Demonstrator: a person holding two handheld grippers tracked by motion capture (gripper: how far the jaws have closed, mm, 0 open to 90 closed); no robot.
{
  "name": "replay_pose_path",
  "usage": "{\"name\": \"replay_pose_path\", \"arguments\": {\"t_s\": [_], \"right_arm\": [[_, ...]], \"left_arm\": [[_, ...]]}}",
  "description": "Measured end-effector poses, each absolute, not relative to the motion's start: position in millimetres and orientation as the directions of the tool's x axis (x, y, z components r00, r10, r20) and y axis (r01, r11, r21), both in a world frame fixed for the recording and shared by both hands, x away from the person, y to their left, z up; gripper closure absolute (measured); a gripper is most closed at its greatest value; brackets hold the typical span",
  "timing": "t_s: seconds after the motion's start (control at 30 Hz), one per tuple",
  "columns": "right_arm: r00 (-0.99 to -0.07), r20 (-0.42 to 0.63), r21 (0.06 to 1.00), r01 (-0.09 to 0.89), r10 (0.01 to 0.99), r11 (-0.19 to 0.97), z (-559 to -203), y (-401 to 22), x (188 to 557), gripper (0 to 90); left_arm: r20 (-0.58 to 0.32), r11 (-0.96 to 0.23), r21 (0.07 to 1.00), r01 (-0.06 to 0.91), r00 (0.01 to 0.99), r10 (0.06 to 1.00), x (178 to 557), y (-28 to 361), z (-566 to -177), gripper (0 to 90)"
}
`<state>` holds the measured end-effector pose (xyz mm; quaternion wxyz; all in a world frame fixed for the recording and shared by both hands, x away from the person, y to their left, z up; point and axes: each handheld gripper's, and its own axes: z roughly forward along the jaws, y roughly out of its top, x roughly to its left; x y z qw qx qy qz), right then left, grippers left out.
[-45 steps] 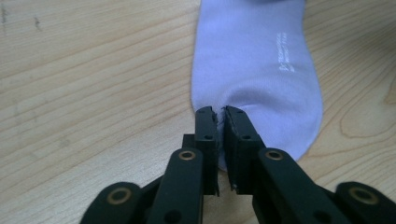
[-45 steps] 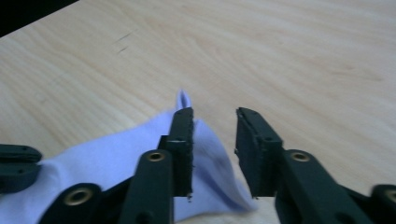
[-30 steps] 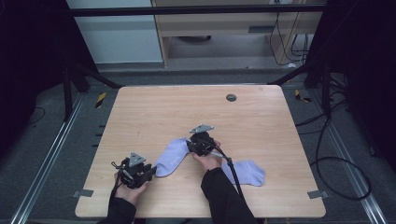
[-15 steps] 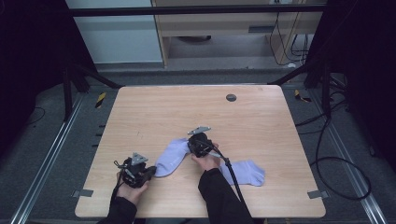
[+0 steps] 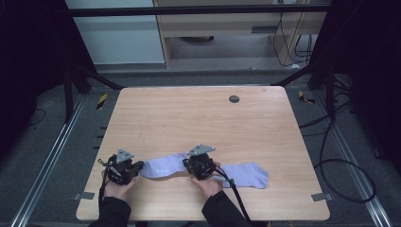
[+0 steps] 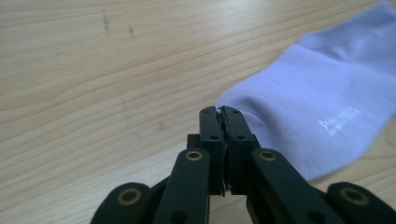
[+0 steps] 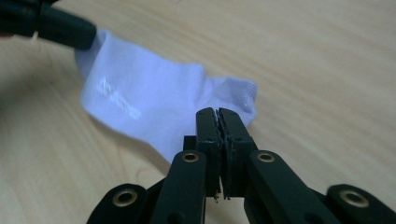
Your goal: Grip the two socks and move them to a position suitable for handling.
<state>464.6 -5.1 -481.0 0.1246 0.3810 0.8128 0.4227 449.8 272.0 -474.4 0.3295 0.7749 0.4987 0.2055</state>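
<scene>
A pale lilac sock [image 5: 163,167] lies stretched left to right near the table's front edge. My left gripper [image 5: 141,168] is shut on its left end, and the closed tips [image 6: 219,112] pinch the sock's edge [image 6: 317,112]. At the other end, my right gripper [image 5: 187,167] is shut on the sock [image 7: 154,105], its jaws pressed together [image 7: 218,113] at the hem. The left gripper shows as a dark shape at the top left of the right gripper view. A second lilac sock [image 5: 249,174] lies flat to the right of the right hand.
The wooden table [image 5: 198,123] has a round dark grommet [image 5: 233,99] near its far edge. The right gripper's cable [image 5: 235,193] trails over the front edge. Metal rails and floor cables flank the table, and a cabinet stands behind it.
The right gripper has come toward the front edge and the left gripper has shifted left. The sock between them, slanted before, now lies drawn out straight.
</scene>
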Motion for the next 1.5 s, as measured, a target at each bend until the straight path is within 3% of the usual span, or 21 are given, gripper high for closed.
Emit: {"name": "replay_pose_path", "arguments": {"t_s": [0.13, 0.27, 0.53, 0.8, 1.07, 1.5], "right_arm": [[-0.678, 0.141, 0.757, 0.543, 0.721, 0.364, -492.4, -0.4, 453.8, 86.8], [-0.672, 0.141, 0.75, 0.552, 0.727, 0.364, -498.3, -0.9, 452.3, 81.1], [-0.671, 0.139, 0.797, 0.513, 0.728, 0.32, -479.6, -25.0, 451.3, 71.9], [-0.656, 0.131, 0.832, 0.481, 0.744, 0.277, -447.2, -75.8, 452.4, 54.5], [-0.626, 0.104, 0.838, 0.474, 0.773, 0.271, -449.2, -137.2, 440.1, 41.6], [-0.525, 0.072, 0.846, 0.482, 0.848, 0.227, -453.2, -221.8, 417.6, 37.8]], "left_arm": [[0.008, -0.299, 0.699, 0.65, 0.411, 0.912, 453.5, 275.3, -479.1, 86.5], [0.015, -0.3, 0.698, 0.65, 0.406, 0.914, 454.6, 275.3, -481.6, 79.6], [-0.041, -0.217, 0.761, 0.612, 0.379, 0.924, 448.2, 277.6, -466.8, 69.8], [-0.093, -0.193, 0.799, 0.569, 0.434, 0.896, 439.1, 259.7, -448.0, 60.3], [-0.088, -0.232, 0.812, 0.535, 0.505, 0.859, 433.6, 224.5, -438.5, 54.8], [-0.071, -0.318, 0.807, 0.498, 0.617, 0.784, 437.3, 154.5, -440.9, 51.4]]}}
